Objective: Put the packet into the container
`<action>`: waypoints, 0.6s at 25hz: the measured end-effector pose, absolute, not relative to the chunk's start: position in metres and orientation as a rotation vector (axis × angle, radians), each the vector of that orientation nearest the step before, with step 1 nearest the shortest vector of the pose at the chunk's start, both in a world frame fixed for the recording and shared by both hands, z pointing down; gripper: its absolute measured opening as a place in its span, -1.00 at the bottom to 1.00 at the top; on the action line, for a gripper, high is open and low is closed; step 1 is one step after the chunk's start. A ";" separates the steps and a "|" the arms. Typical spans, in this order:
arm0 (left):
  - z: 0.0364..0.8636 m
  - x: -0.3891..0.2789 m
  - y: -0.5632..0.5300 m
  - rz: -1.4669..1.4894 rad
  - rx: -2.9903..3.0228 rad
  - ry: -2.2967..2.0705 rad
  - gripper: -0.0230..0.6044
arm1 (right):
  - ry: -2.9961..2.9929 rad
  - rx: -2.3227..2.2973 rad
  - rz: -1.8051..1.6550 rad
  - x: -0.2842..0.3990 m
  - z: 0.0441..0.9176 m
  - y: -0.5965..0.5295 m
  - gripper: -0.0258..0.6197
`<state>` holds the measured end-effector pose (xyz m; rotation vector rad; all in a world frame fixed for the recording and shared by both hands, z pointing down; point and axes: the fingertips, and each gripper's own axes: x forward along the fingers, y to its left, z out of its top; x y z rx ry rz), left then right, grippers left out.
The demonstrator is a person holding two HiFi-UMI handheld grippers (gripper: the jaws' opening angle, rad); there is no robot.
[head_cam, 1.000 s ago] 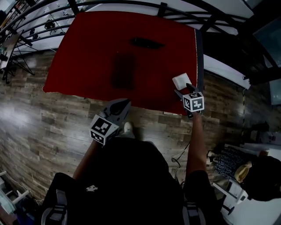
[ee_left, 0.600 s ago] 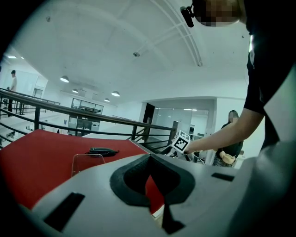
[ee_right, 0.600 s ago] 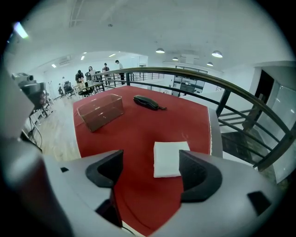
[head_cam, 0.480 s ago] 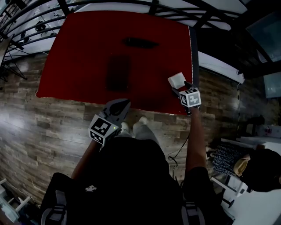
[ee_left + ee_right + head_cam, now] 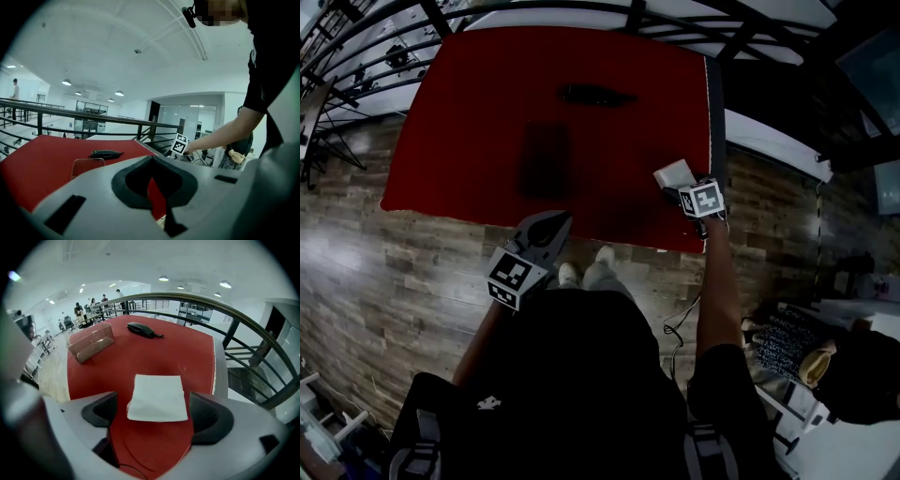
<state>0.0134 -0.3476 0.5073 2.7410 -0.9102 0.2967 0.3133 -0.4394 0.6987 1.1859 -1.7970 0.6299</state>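
A white flat packet (image 5: 672, 174) lies on the red table (image 5: 469, 112) near its right edge. My right gripper (image 5: 682, 191) is right at it. In the right gripper view the packet (image 5: 157, 397) lies flat on the cloth between the jaws of the right gripper (image 5: 157, 414), which are opening, with a gap at each pad. The clear rectangular container (image 5: 544, 161) stands mid-table, far left of the packet; it is seen again as the container (image 5: 91, 341) and the container (image 5: 87, 165). My left gripper (image 5: 553, 223) hovers off the near edge, shut and empty, its tips (image 5: 157, 206) together.
A black handheld device (image 5: 592, 94) lies at the table's far side, beyond the container. A dark railing (image 5: 243, 324) runs behind and to the right of the table. Wooden floor (image 5: 412, 272) surrounds the near side.
The right gripper's jaws have spread apart around the packet, which now lies free on the cloth. The left gripper has barely moved.
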 end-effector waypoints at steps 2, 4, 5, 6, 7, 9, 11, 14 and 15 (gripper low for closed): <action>0.509 0.019 -0.350 0.304 2.733 -0.916 -0.91 | -1.791 1.157 0.647 0.316 0.709 -0.442 0.48; 0.508 0.027 -0.354 0.311 2.739 -0.914 -0.91 | -1.790 1.134 0.664 0.318 0.715 -0.445 0.52; 0.508 0.030 -0.357 0.315 2.744 -0.912 -0.91 | -1.789 1.126 0.674 0.319 0.718 -0.447 0.53; 0.508 0.033 -0.359 0.317 2.746 -0.910 -0.91 | -1.787 1.117 0.685 0.318 0.721 -0.448 0.54; 0.508 0.035 -0.360 0.318 2.745 -0.909 -0.91 | -1.782 1.107 0.691 0.318 0.726 -0.448 0.55; 0.508 0.040 -0.360 0.321 2.746 -0.909 -0.91 | -1.772 1.089 0.696 0.319 0.733 -0.448 0.56; 0.508 0.042 -0.361 0.328 2.747 -0.912 -0.91 | -1.768 1.079 0.708 0.320 0.737 -0.449 0.56; 0.510 0.038 -0.364 0.334 2.738 -0.928 -0.91 | -1.765 1.065 0.707 0.319 0.740 -0.452 0.56; 0.511 0.037 -0.365 0.334 2.736 -0.934 -0.91 | -1.762 1.057 0.705 0.319 0.741 -0.452 0.55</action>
